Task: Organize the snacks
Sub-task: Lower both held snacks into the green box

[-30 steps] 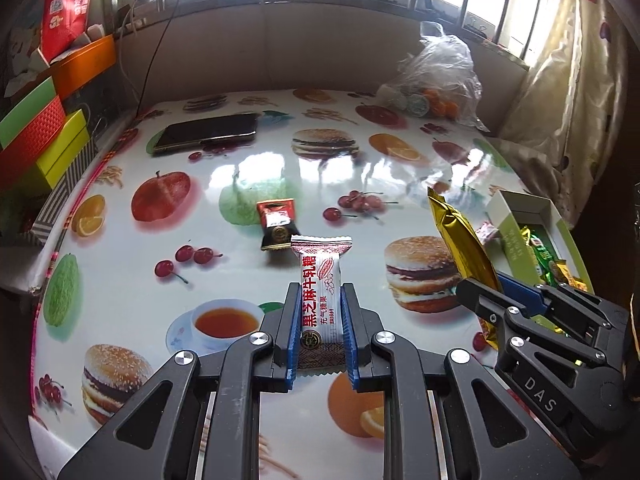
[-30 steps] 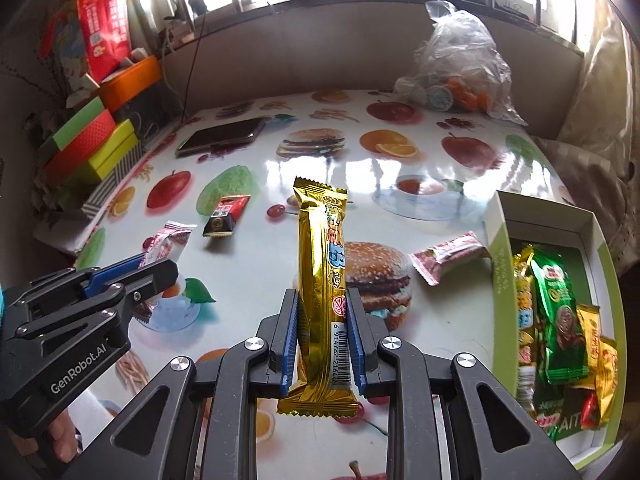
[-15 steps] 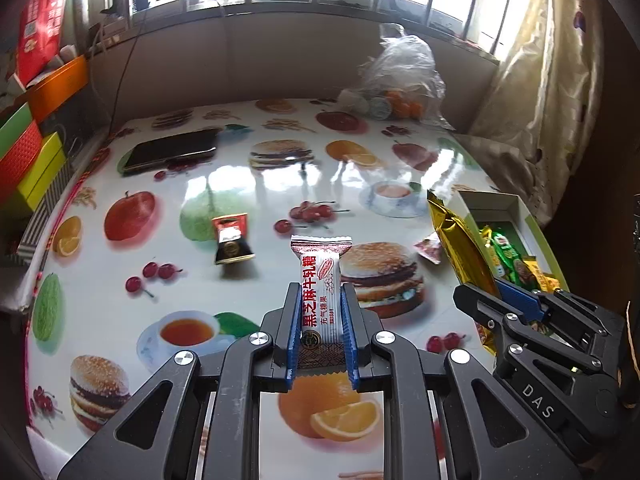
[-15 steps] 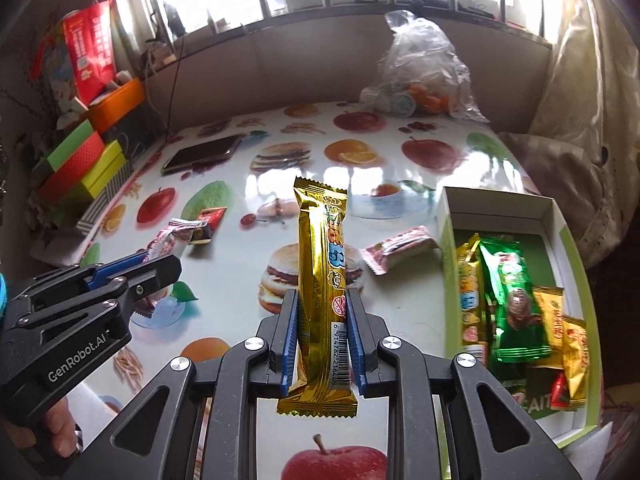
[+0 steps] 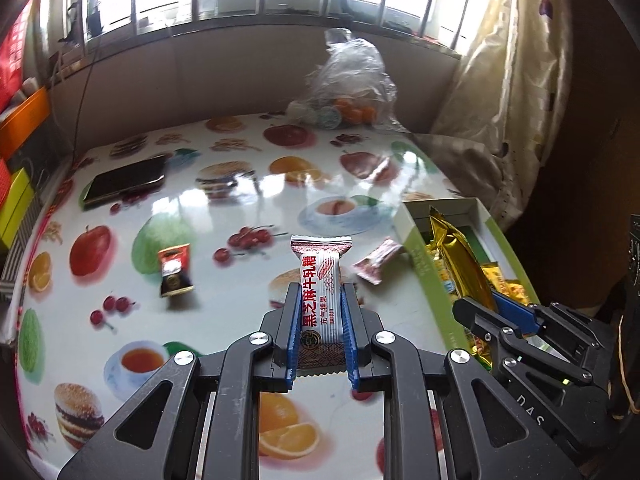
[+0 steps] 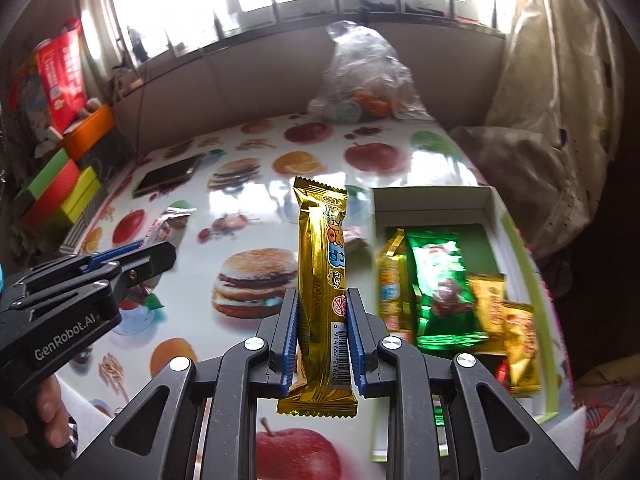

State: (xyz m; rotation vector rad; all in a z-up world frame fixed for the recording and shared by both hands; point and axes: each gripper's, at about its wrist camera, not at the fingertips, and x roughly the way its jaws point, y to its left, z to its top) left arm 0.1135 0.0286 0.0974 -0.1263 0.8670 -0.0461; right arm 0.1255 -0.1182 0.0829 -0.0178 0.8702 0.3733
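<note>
My left gripper (image 5: 320, 300) is shut on a white and brown candy packet (image 5: 321, 280), held upright above the table. My right gripper (image 6: 322, 300) is shut on a long gold snack bar (image 6: 322, 264), also upright. The green-rimmed snack box (image 6: 434, 200) lies just right of the gold bar, with several green and gold packets (image 6: 440, 276) inside. In the left wrist view the same box (image 5: 424, 256) is at the right, with the right gripper (image 5: 500, 312) and its gold bar (image 5: 460, 256) over it. A pink packet (image 5: 378, 260) and a red and black packet (image 5: 174, 270) lie loose on the table.
The table wears a glossy fruit and burger print cloth (image 5: 240, 208). A phone (image 5: 124, 182) lies at the far left. A clear bag of items (image 5: 348, 88) stands at the back. Coloured boxes (image 6: 64, 184) are stacked along the left edge. A curtain (image 5: 512, 80) hangs at the right.
Both grippers have moved right towards the box and risen a little, each keeping its packet. The box now appears larger and closer to the gold bar.
</note>
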